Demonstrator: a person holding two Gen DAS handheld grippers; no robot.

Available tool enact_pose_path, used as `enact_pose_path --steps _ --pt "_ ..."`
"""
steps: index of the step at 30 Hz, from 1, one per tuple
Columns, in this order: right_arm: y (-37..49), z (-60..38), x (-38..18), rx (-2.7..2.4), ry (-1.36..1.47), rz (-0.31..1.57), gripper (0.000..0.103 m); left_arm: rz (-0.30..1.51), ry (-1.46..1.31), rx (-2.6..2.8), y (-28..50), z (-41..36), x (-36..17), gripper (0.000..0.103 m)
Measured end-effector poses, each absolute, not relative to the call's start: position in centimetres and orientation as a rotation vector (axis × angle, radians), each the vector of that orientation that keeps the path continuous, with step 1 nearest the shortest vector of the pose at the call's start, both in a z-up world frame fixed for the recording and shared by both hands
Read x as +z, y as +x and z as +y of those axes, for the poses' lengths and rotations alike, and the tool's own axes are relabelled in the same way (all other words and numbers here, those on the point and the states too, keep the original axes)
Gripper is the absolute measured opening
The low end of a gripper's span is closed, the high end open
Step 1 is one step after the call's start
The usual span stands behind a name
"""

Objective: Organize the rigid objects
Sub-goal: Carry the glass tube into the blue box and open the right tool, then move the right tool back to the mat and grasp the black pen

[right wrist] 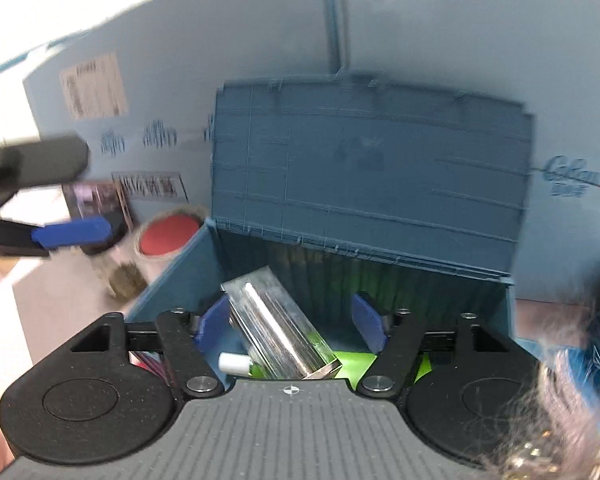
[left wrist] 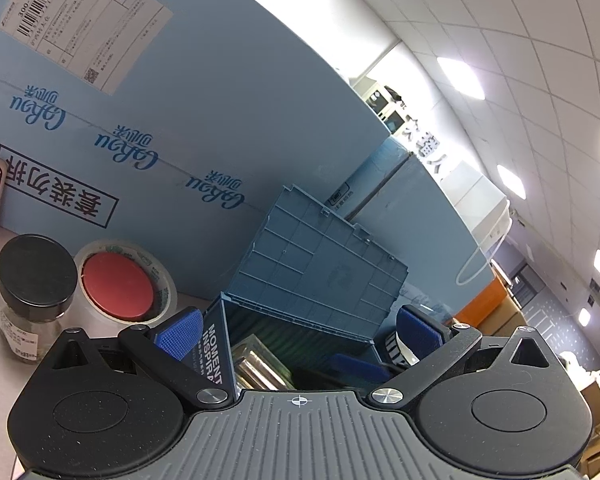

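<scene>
Over bin (right wrist: 172, 280), hand-held gripper (right wrist: 290, 320) (open, empty)

"MOMENT INSPIRA", possibly cut off, is printed on a dark box (left wrist: 216, 354); "300-K24 188" on the shipping label (left wrist: 86, 20).

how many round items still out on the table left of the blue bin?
2. A black-lidded glass jar stands nearest the left edge; a tape roll with a red centre lies beside it, closer to the blue bin. More may sit outside the view.
</scene>
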State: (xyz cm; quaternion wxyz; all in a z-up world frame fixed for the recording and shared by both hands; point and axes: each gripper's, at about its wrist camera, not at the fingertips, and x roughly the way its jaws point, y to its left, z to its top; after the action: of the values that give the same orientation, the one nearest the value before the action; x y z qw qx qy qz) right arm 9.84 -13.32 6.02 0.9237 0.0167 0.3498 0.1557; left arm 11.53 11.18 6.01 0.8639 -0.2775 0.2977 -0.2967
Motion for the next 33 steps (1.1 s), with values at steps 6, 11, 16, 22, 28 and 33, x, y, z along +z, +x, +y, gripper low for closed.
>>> enact_pose_path --steps 6,11,16,22,28,33 --pt "6.1 -15.1 8.6 0.303 0.162 0.58 0.081 0.606 -0.573 -0.64 11.0 10.9 6.5 0.103" --pt "2.8 -16.6 10.1 0.253 0.21 0.478 0.086 0.566 -0.55 -0.652 10.1 10.3 7.3 0.103" --pt "-0.9 -18.2 10.4 0.158 0.262 0.37 0.09 0.514 -0.529 -0.665 9.0 9.8 8.1 0.103" --pt "-5.2 -21.2 9.4 0.082 0.358 0.308 0.092 0.462 -0.488 -0.733 7.4 8.3 9.0 0.103" --pt "-9.5 -25.0 8.5 -0.067 0.399 0.287 0.094 0.452 -0.41 -0.833 5.7 5.5 9.4 0.103" --pt "-11.9 -28.0 7.3 -0.161 0.429 0.29 0.094 0.452 -0.295 -0.875 4.1 2.4 9.3 0.103"
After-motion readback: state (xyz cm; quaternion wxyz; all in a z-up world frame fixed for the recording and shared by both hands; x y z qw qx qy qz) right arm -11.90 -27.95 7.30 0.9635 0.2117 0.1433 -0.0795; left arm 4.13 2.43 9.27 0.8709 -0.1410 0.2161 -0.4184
